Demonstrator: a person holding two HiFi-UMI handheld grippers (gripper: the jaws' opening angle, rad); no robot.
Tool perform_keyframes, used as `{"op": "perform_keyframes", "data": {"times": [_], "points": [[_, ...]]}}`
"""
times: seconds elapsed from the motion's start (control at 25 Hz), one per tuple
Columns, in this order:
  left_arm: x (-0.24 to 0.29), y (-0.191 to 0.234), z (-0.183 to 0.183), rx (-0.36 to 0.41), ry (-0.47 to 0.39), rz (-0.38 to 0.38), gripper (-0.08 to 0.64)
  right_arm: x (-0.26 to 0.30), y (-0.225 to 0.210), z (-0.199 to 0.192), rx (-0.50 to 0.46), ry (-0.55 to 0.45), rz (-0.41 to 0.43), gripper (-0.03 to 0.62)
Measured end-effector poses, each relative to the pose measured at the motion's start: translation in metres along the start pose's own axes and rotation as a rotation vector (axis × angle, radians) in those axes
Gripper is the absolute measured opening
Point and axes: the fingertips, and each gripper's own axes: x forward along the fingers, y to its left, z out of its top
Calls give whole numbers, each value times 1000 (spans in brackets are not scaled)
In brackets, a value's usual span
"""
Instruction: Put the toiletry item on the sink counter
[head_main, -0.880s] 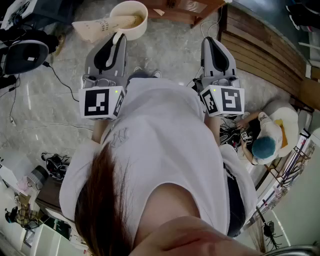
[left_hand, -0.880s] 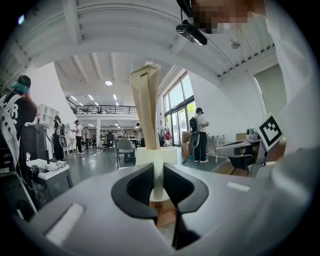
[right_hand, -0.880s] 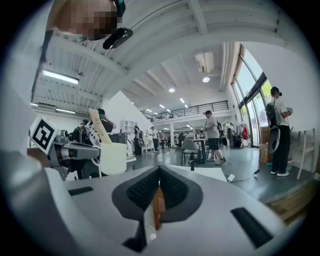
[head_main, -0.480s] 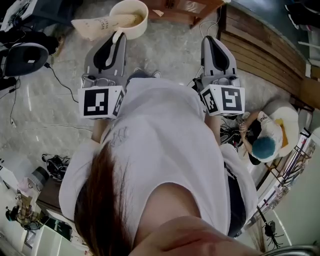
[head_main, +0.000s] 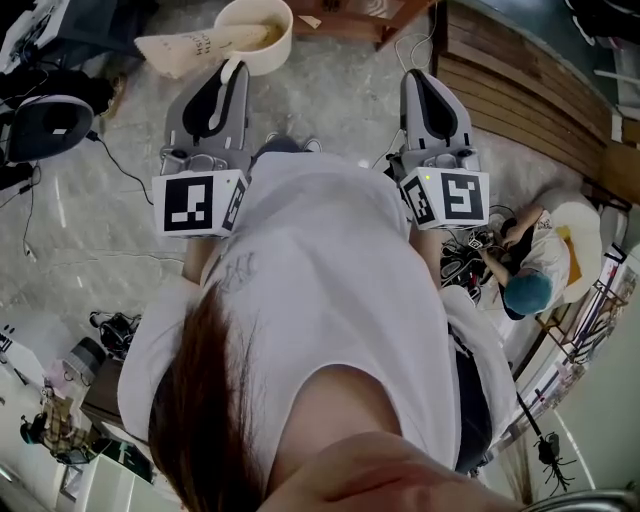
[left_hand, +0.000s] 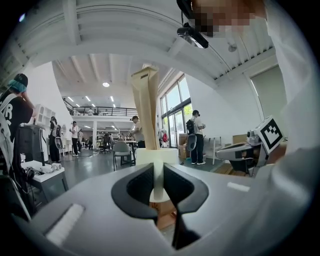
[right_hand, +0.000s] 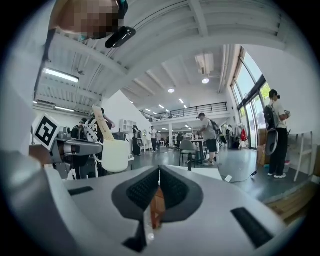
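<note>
A white cup (head_main: 255, 30) with a beige toiletry tube (head_main: 190, 48) standing in it hangs in front of me. My left gripper (head_main: 232, 72) is shut on the cup's thin handle (left_hand: 158, 175). In the left gripper view the cup (left_hand: 156, 156) sits just past the jaws and the tube (left_hand: 146, 110) rises upright from it. My right gripper (head_main: 420, 85) is held level beside it, jaws shut with nothing between them (right_hand: 159, 172). The right gripper view shows the cup (right_hand: 116, 155) and the left gripper (right_hand: 75, 147) off to its left. No sink counter shows.
I stand on a pale stone floor with a cable (head_main: 110, 150) running across it. Wooden planks (head_main: 530, 90) lie at the right, and a crouching person in a teal cap (head_main: 528, 290) is beside them. Several people, tables and a chair (left_hand: 120, 150) stand in the hall ahead.
Both grippers stay almost still; the cup and tube have drifted slightly up and left in the head view. The crouching person at the right has shifted.
</note>
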Motion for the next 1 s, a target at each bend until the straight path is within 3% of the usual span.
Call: {"op": "perform_keyframes", "data": {"times": [0.56, 1.0], "points": [[16, 11, -3, -16, 14, 2, 49, 8, -14, -9, 8, 35, -28, 11], [71, 63, -4, -14, 7, -31, 49, 76, -30, -3, 1, 73, -67, 11]]}}
